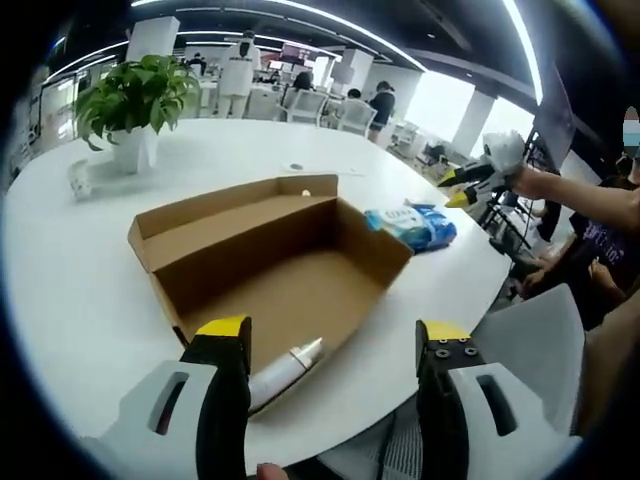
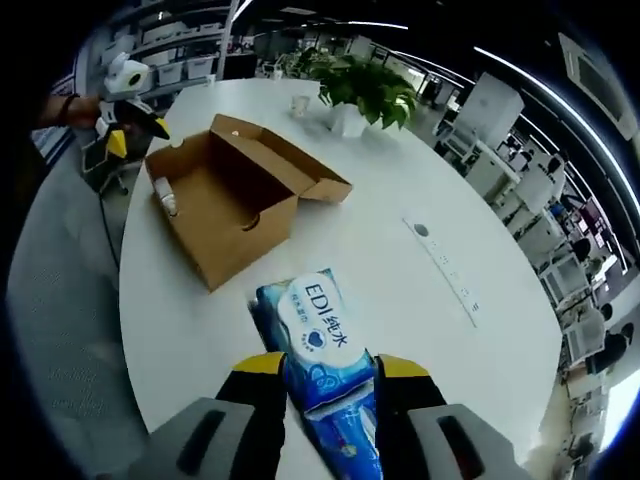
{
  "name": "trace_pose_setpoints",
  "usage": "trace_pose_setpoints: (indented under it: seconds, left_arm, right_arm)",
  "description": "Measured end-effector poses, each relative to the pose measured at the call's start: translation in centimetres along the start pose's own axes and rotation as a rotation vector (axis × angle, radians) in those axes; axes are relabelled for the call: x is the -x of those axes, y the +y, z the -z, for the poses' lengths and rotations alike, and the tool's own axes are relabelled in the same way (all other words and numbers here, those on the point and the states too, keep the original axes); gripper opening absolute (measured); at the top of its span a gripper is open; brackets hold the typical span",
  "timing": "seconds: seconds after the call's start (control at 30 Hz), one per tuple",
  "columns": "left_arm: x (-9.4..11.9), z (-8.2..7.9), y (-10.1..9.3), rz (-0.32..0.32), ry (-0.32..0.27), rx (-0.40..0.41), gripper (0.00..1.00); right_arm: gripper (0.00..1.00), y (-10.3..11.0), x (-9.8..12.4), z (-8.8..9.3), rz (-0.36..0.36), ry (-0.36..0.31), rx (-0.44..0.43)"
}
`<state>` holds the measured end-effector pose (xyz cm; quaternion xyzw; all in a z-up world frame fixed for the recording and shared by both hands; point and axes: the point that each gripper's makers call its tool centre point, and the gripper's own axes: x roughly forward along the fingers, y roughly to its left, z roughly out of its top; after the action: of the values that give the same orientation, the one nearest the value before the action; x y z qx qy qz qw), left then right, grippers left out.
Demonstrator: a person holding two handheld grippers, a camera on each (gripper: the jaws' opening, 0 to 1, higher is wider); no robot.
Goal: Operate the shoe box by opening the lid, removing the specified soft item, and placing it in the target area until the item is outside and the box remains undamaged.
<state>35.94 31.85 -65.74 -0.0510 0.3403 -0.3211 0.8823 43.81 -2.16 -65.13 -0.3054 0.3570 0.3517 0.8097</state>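
While right gripper (image 2: 330, 375) clamps blue tissue pack (image 2: 318, 345) on white table (image 2: 420, 320) beside open shoe box (image 2: 235, 200), left gripper (image 1: 335, 345) gapes, holding nothing, at box's near edge; white tube (image 1: 285, 368) inside box.

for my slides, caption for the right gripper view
Right gripper grips a blue tissue pack on the white table, open shoe box beyond.
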Motion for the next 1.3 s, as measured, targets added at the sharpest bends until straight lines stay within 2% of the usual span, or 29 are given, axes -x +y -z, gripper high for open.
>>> trace_pose_setpoints:
  seconds: [0.23, 0.4, 0.67, 0.9, 1.07, 1.2, 1.3]
  left_arm:
    - [-0.1, 0.1, 0.7, 0.017, -0.006, 0.007, 0.66]
    - [-0.4, 0.5, 0.7, 0.035, 0.001, 0.005, 0.66]
    - [-0.4, 1.7, 1.1, 0.052, 0.017, 0.007, 0.66]
    - [0.0, 2.5, 2.1, 0.048, 0.016, 0.034, 0.66]
    - [0.2, 2.7, 2.8, 0.041, 0.017, 0.046, 0.65]
    - [0.3, 2.9, 2.9, 0.041, 0.023, 0.040, 0.65]
    - [0.2, 3.3, 3.1, 0.042, 0.028, 0.041, 0.65]
  right_arm:
    - [0.31, 2.0, -0.2, -1.3, 0.003, -0.050, -0.069]
    - [0.30, 4.0, -1.1, -0.9, -0.008, -0.035, -0.095]
    - [0.30, 6.3, -2.0, -1.9, -0.028, -0.062, -0.117]
    - [0.31, 8.0, -3.4, -1.9, -0.051, -0.063, -0.143]
    - [0.31, 8.7, -3.9, -3.6, -0.069, -0.114, -0.192]
    - [0.31, 9.0, -4.0, -5.9, -0.076, -0.182, -0.224]
    - [0.31, 9.5, -4.6, -6.5, -0.091, -0.181, -0.222]
